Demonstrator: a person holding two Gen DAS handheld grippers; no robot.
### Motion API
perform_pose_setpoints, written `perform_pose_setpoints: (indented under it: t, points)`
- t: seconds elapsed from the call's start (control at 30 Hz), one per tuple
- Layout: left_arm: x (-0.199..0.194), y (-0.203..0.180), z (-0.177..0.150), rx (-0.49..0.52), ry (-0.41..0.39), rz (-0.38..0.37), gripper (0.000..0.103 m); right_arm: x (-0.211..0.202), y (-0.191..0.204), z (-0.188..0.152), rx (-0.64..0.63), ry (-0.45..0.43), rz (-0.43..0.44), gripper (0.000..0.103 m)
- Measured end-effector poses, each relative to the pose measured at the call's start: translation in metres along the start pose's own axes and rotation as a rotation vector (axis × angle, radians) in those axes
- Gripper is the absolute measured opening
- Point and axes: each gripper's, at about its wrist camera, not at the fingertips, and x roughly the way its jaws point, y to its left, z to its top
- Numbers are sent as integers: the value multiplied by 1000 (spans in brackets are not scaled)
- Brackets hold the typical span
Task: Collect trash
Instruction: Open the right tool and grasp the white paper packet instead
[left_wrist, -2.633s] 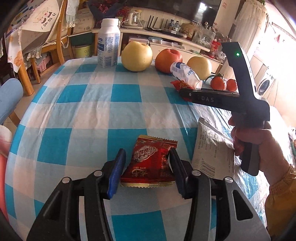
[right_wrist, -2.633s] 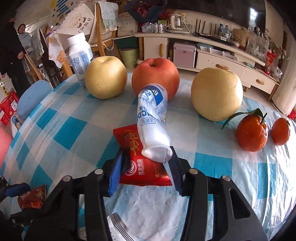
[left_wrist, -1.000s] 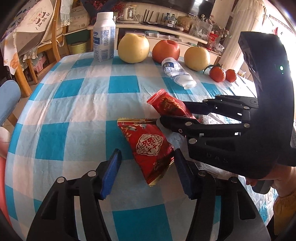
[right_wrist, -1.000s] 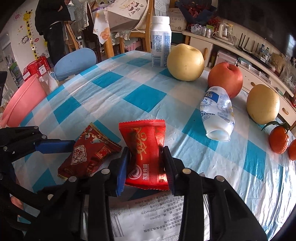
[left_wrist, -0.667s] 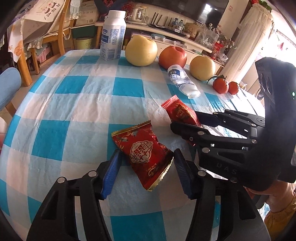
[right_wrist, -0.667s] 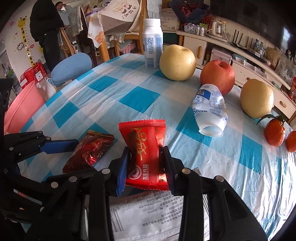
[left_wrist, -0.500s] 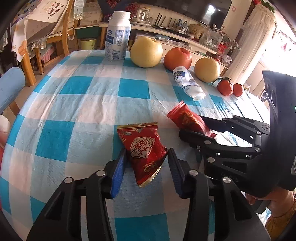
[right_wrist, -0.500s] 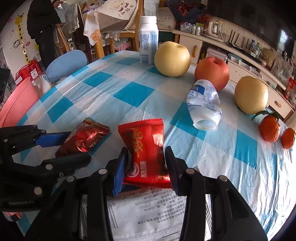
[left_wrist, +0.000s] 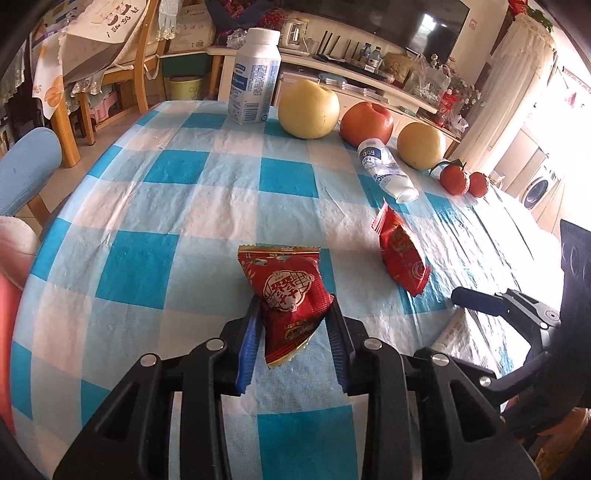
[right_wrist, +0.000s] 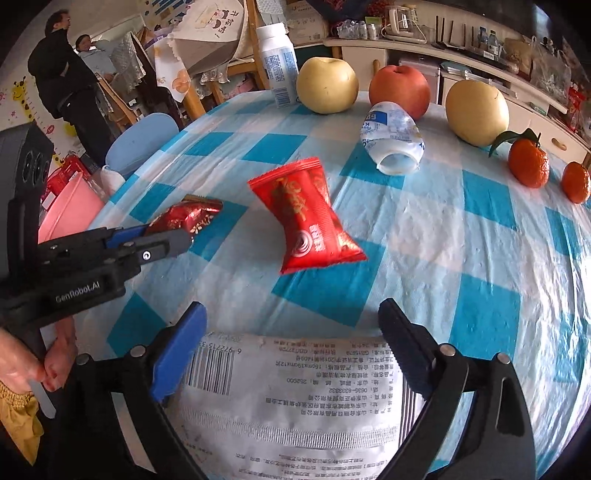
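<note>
My left gripper (left_wrist: 293, 314) is shut on a dark red snack wrapper (left_wrist: 288, 286) and holds it above the checked tablecloth (left_wrist: 177, 206); the wrapper also shows in the right wrist view (right_wrist: 188, 218). My right gripper (right_wrist: 291, 325) is open and empty. A bright red wrapper (right_wrist: 306, 221) lies on the cloth just ahead of it, also seen in the left wrist view (left_wrist: 400, 251). A white printed packet (right_wrist: 295, 391) lies under the right gripper. An empty white bottle (right_wrist: 393, 138) lies on its side further back.
At the far edge stand a white milk bottle (left_wrist: 255, 92), two yellow pears (left_wrist: 308, 109), a red apple (left_wrist: 365, 123) and two tangerines (left_wrist: 454, 179). A pink basin (right_wrist: 70, 210) and a blue chair (right_wrist: 142, 142) are beside the table on the left.
My right gripper has opened and let go of the bright red wrapper, which now lies on the cloth. My left gripper has closed on the dark red wrapper.
</note>
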Motion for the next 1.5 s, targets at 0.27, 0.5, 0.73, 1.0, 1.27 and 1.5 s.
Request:
perform_pose_setpoints:
  t: [0.27,0.5,0.73,1.0,1.27,1.5]
  points:
    - [-26,9,-6,4,-29,-16,35,-28,14,-33,25,14,-129,95]
    - [-49,7,-13,22,-64,-51,35,-74,10,-65,138,-85,-250,95]
    - [-65,1,-22,44,-83,-66,35,-100,1,-109,394,-83,-161,95]
    - [-84,-1,-26,59,-112,-85,35,-84,25,-115,506,-66,-80,95]
    - [-93,11,-24,32,-126,-105,35,-57,15,-78,547,-80,-195,95]
    - [-96,19,-24,14,-133,-107,35,-24,26,-46,465,-57,-333,99]
